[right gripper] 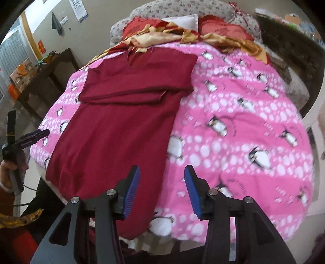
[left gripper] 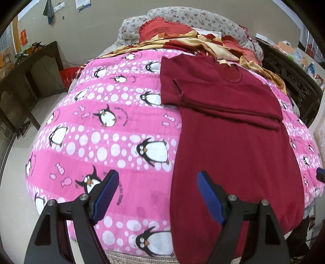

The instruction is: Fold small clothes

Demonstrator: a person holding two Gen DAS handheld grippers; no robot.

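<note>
Both grippers hover with jaws spread wide and nothing between them. Seen from its own camera, the left gripper (left gripper: pixel 157 178) fills the bottom of the frame, its blue pads over the pink penguin-print quilt (left gripper: pixel 91 126). The right gripper (right gripper: pixel 162 172) sits at the bottom centre of its frame, one pad over the garment's lower edge, the other over quilt.

A dark red top (left gripper: pixel 229 130) lies flat on the quilt, neckline at the far end and both sleeves folded across the chest. Its lower hem runs out of sight behind the gripper arms in both views, and whether it hangs over the bed edge is hard to judge.

Only the right camera shows the left gripper from outside, at the left edge, held in a hand (right gripper: pixel 8 172) that is partly cut off. In the left view, just a dark blue tip shows at the right edge.

Beyond the quilt lie a rumpled red and gold cloth (left gripper: pixel 203 43) and a floral pillow (left gripper: pixel 182 17). A dark wooden desk (left gripper: pixel 26 81) stands at the left, beneath a wall calendar (right gripper: pixel 78 9). The right view is slightly blurred.
</note>
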